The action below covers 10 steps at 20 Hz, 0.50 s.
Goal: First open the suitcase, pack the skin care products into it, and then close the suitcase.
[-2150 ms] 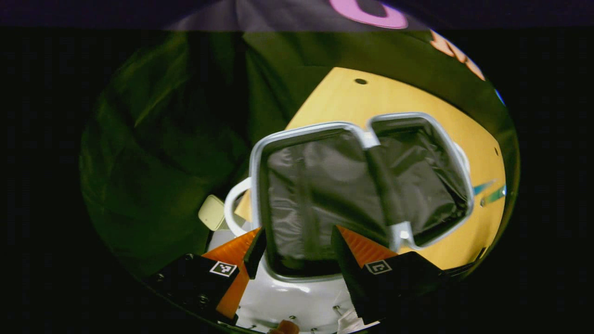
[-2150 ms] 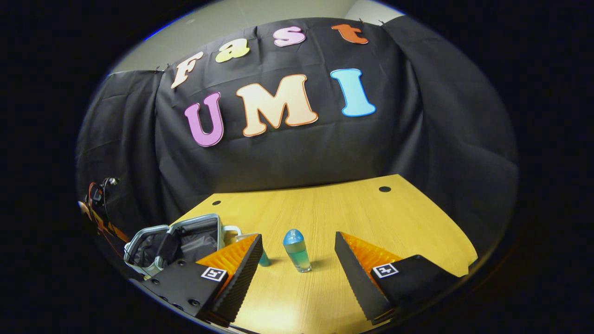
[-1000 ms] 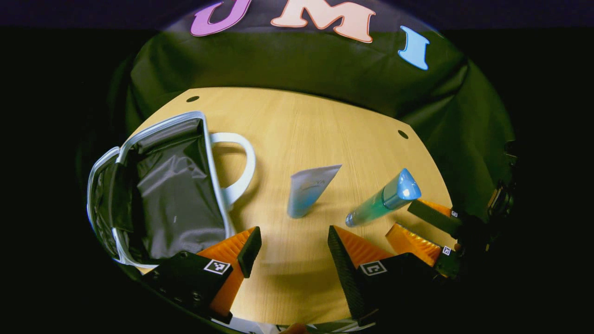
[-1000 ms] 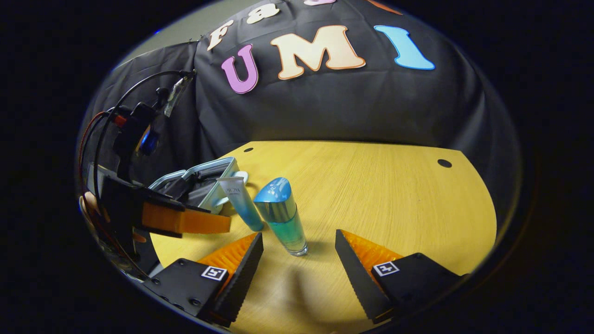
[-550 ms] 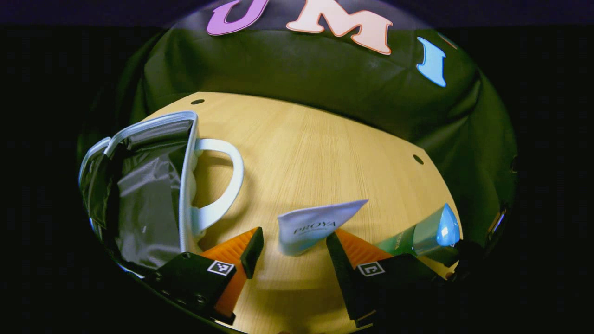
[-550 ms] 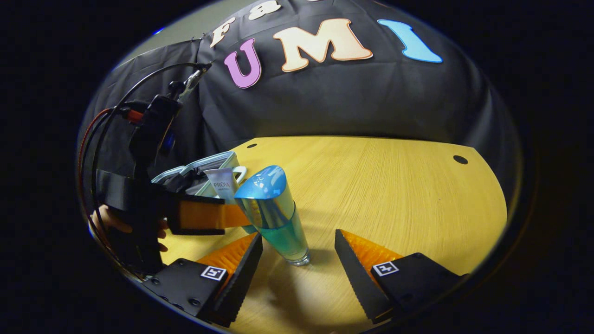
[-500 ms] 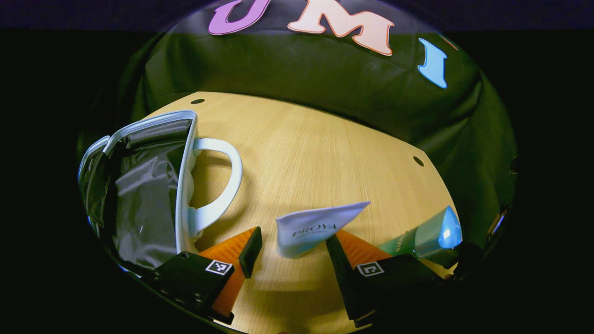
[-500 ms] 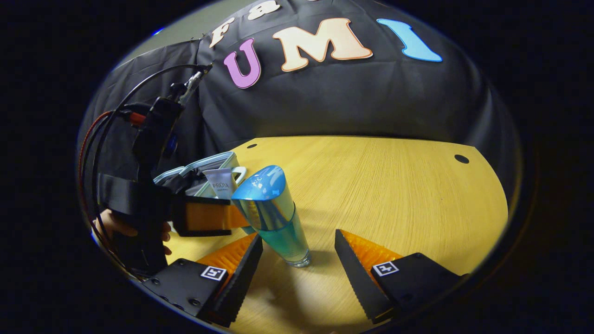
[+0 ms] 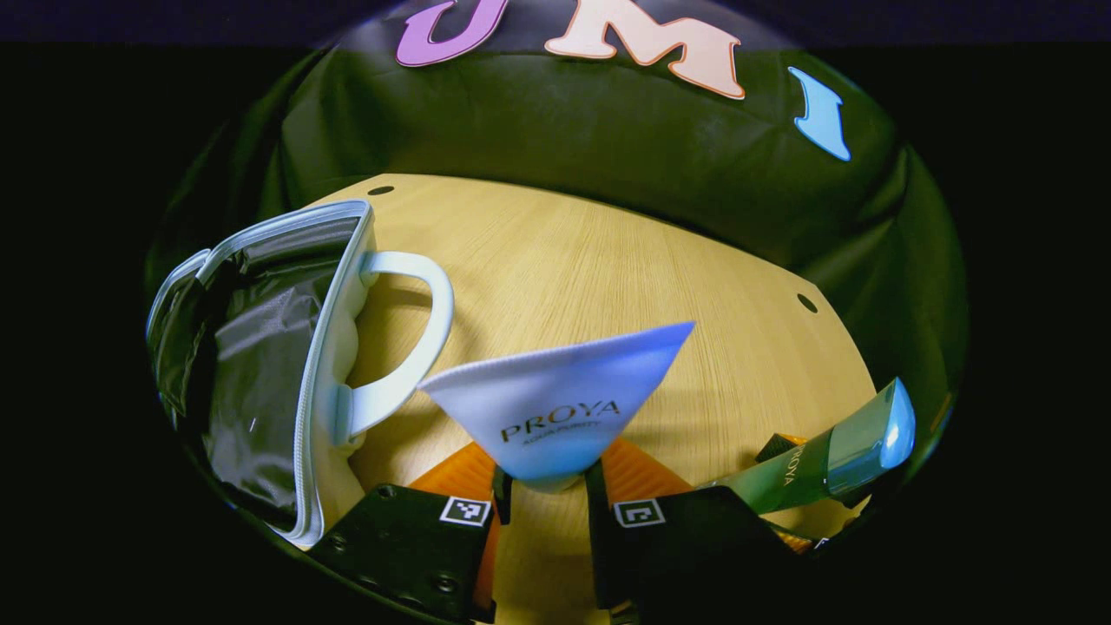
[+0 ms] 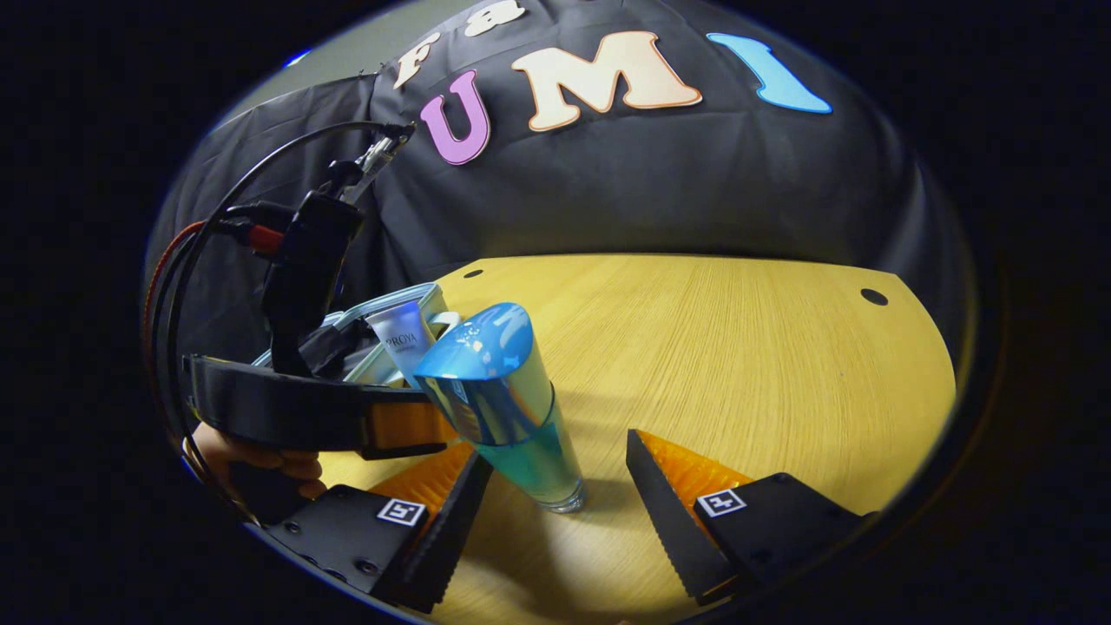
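Note:
My left gripper point(image 9: 547, 486) is shut on the lower end of a white skin care tube point(image 9: 555, 404), which fans out wide toward the camera. The open suitcase point(image 9: 334, 347) lies to its left, dark lining showing, its white handle point(image 9: 417, 347) toward the tube. A blue-green bottle point(image 9: 825, 451) leans in at the right edge. In the right gripper view that bottle point(image 10: 503, 399) stands on the table between the fingers of my open right gripper point(image 10: 555, 495), close to the left finger. Behind it are the left gripper point(image 10: 417, 425), the tube point(image 10: 404, 334) and the suitcase point(image 10: 391, 299).
The wooden table point(image 10: 738, 347) stretches bare to the right and back, with cable holes near its far edge. A hand point(image 10: 252, 456) holds the left gripper's handle, with cables above it. Black cloth walls close the booth behind.
The left gripper closed its fingers on the white tube, which now looms larger in its view. The right gripper edged closer to the bottle and stayed open.

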Tool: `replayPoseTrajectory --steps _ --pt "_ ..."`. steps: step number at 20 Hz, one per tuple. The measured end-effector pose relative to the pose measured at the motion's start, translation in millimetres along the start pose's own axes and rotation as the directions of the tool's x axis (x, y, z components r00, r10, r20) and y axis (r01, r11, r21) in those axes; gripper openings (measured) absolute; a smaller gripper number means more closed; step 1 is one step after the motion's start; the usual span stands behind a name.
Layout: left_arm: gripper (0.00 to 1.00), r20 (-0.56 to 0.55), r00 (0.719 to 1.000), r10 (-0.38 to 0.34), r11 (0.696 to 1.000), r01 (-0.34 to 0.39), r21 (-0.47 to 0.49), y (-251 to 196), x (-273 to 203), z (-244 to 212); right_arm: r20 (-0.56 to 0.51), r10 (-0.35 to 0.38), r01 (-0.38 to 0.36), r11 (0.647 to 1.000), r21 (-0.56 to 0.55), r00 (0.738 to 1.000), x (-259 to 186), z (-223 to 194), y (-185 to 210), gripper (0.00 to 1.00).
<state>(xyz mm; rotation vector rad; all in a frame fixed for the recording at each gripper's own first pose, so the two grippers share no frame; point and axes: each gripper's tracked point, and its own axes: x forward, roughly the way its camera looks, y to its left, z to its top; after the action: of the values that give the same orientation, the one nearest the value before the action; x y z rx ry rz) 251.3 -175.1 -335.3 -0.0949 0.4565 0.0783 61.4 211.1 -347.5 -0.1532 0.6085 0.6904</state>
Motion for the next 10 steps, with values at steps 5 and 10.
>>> replayPoseTrajectory --steps 5,10 --pt "0.35 0.023 1.0 -0.02 1.0 0.02 0.002 -4.4 -22.2 20.8 0.014 -0.003 0.003 1.0 -0.021 1.0 2.0 0.8 5.8 0.75" --pt "0.35 0.04 0.999 -0.026 0.999 0.025 0.03 2.4 -66.7 49.1 -0.018 -0.029 0.027 0.995 -0.1 0.999 2.1 -4.5 15.8 0.5"
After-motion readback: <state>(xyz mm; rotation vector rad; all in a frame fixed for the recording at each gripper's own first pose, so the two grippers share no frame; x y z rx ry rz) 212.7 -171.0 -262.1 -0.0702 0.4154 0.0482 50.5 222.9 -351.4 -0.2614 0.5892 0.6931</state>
